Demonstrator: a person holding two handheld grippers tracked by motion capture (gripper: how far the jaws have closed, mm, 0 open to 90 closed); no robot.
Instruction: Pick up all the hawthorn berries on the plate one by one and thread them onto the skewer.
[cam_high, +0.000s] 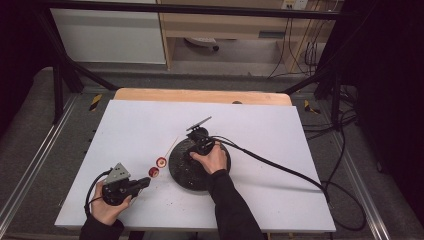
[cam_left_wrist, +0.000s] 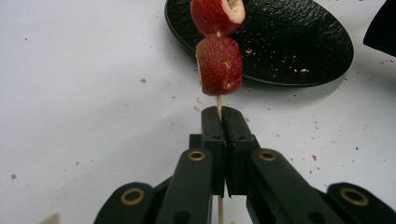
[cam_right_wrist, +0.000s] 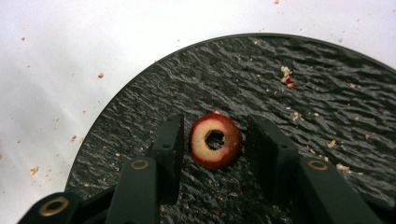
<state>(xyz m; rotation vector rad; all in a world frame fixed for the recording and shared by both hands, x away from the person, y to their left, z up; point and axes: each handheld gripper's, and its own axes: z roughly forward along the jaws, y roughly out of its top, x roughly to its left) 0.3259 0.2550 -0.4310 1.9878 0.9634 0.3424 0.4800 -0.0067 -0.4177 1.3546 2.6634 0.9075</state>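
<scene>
While the left gripper clamps its jaws on a thin wooden skewer at the near left of the white table, two red cored fruits sit threaded on the stick just beyond the tips, pointing toward the black plate. The right gripper hovers over that plate near the table's middle, its jaws spread apart on either side of a third cored fruit piece lying on the plate's rough dark surface, crumbs scattered around
</scene>
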